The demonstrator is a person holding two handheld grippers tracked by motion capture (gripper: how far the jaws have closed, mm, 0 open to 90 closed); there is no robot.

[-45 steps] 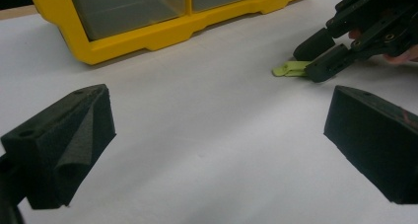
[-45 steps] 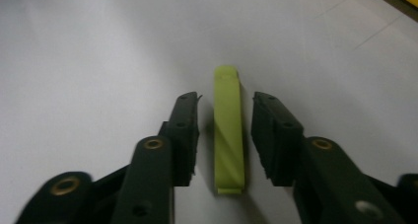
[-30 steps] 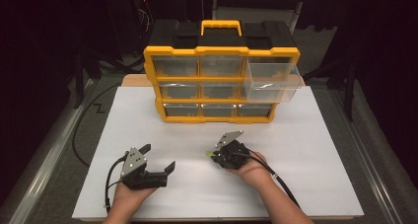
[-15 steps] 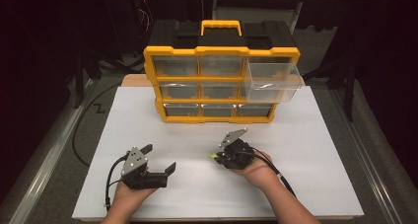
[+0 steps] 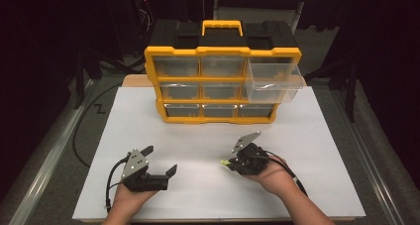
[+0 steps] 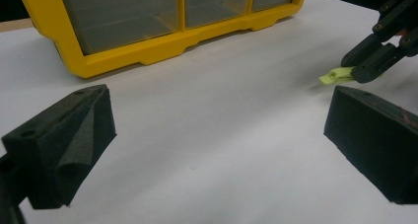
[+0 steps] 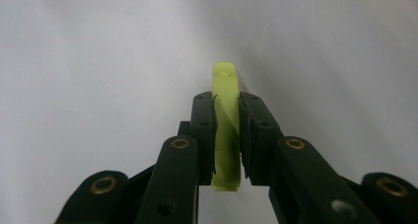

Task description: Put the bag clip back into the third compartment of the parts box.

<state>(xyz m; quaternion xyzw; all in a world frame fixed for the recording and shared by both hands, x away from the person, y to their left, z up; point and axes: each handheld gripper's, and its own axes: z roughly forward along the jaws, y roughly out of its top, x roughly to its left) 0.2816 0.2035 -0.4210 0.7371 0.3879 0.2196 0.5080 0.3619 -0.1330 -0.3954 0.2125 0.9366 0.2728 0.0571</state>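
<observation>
Open left claw (image 6: 217,135) before yellow organizer (image 6: 162,31)

A yellow-green clip (image 7: 226,125) between black jaws, a yellow-framed organizer (image 5: 223,84) with clear drawers, white tabletop (image 5: 208,136).

The left gripper (image 5: 159,161) sits low in the person's left hand (image 5: 130,197), its jaws spread wide with nothing between them. The right gripper (image 5: 229,163), carried in the right hand (image 5: 270,174), points toward the left one — its jaws pressed together on a thin yellow-green strip (image 7: 226,130), grey plate tilted up.
</observation>
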